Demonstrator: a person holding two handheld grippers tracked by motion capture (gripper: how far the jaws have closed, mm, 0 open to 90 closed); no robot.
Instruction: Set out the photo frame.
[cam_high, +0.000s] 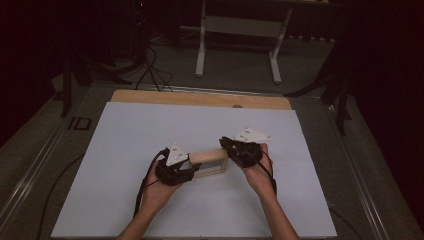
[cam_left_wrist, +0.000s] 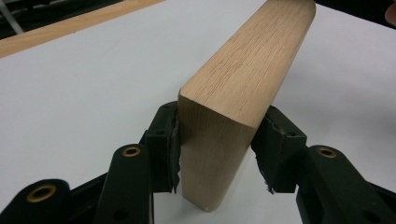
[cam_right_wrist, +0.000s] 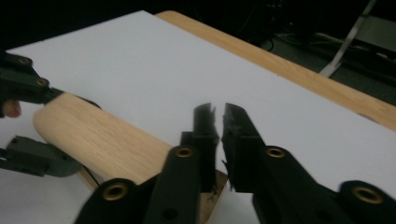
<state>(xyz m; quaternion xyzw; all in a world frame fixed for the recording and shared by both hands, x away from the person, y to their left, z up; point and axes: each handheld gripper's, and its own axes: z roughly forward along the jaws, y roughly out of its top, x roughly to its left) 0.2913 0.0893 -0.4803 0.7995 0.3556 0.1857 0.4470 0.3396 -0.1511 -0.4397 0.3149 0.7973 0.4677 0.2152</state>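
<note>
One pale wooden frame-shaped block (cam_high: 210, 163), two black grippers.
The left gripper (cam_left_wrist: 219, 144) clenches the block's end; the right gripper (cam_right_wrist: 218, 122) (jaws slightly parted) grasps nothing above the white desk (cam_high: 150, 130).

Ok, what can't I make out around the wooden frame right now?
- High view: the pale wooden frame's ends, covered by both grippers.
- Left gripper view: the frame's far end, cut off at the top edge.
- Right gripper view: where the right gripper meets the frame, hidden behind its jaws.
</note>
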